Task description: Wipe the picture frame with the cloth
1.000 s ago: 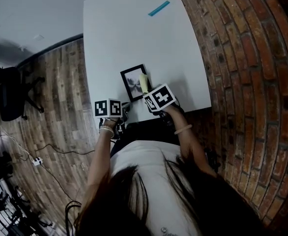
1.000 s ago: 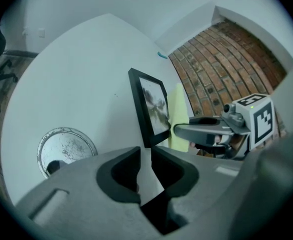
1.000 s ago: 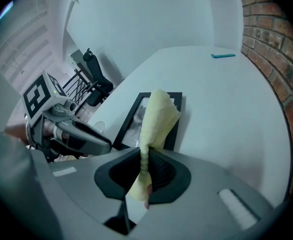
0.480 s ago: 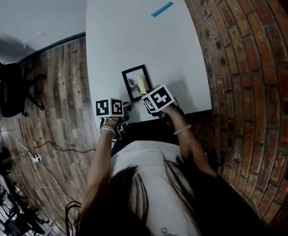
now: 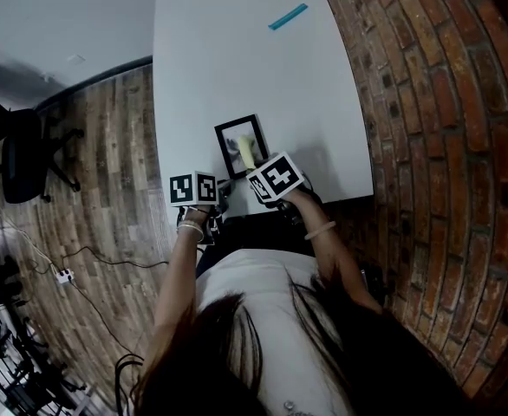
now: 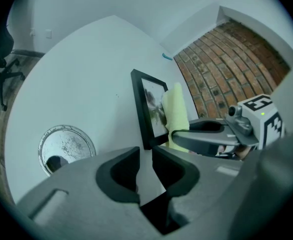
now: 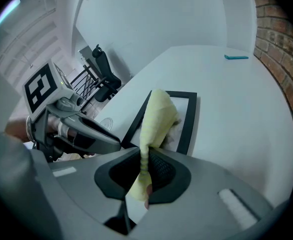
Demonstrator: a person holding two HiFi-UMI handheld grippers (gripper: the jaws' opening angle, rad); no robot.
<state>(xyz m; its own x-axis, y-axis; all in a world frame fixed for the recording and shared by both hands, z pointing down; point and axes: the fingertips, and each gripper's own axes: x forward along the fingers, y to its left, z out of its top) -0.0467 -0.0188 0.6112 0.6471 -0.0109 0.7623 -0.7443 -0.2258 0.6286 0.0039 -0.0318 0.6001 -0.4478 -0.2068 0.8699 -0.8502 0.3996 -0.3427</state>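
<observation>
Looking down, the head view shows a white table [image 5: 237, 59] with a black picture frame [image 5: 241, 146] lying near its front edge and a teal strip [image 5: 287, 16] by the far right corner.

Left gripper view: the left gripper [image 6: 145, 156] sits just short of the frame, its jaws closing on nothing. A metal disc [image 6: 66, 146] lies toward the left edge.

Right gripper view: the right gripper [image 7: 144, 159] pinches a yellow cloth [image 7: 156, 114] draped on the frame.

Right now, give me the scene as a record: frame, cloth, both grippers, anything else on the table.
frame: flat on table, near its near edge
cloth: yellow, pinched in right gripper, free end on the frame
right gripper: shut on cloth
left gripper: jaws closing, nothing between them, just short of the frame's near corner
other: teal strip at far end; round metal disc in table by left gripper
</observation>
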